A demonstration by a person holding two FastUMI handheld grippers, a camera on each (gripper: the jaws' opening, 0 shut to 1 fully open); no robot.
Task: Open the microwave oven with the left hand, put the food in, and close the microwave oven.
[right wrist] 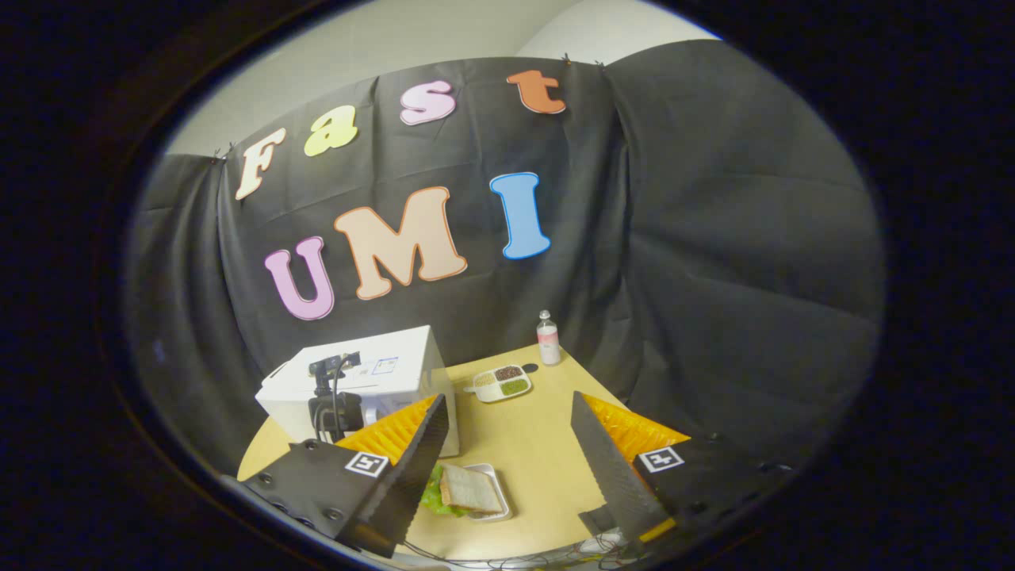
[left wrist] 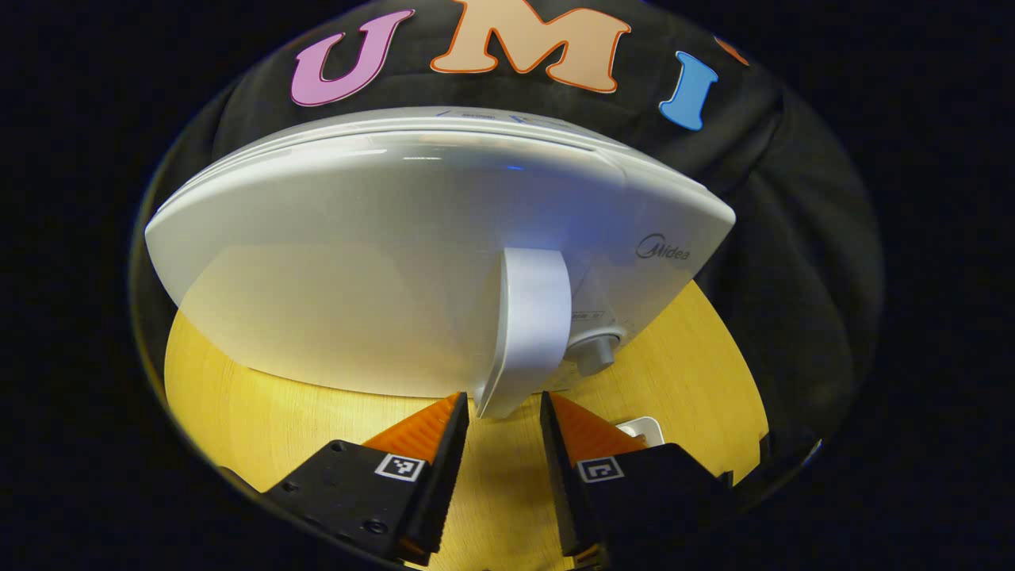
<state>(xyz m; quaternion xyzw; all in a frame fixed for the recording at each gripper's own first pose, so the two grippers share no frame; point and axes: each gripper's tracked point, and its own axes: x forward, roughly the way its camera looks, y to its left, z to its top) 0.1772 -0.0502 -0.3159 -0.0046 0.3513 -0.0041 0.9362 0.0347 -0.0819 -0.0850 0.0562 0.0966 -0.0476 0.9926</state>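
The white microwave (left wrist: 412,262) fills the left gripper view, door closed. Its upright white handle (left wrist: 527,317) stands just ahead of my left gripper (left wrist: 503,404), which is open with one finger on each side of the handle's lower end, neither pressing on it. In the right gripper view the microwave (right wrist: 381,369) sits at the table's left, with the left gripper's black body (right wrist: 333,404) against its front. The food, a sandwich with lettuce (right wrist: 468,488), lies on a small white tray (right wrist: 496,511) below my right gripper (right wrist: 507,444), which hangs open above the table.
A round knob (left wrist: 595,349) sits right of the handle. On the yellow wooden table (right wrist: 539,444), a divided dish of grains (right wrist: 499,383) and a small bottle (right wrist: 548,337) stand behind. Cables (right wrist: 507,561) lie at the front edge. Black cloth walls surround the table.
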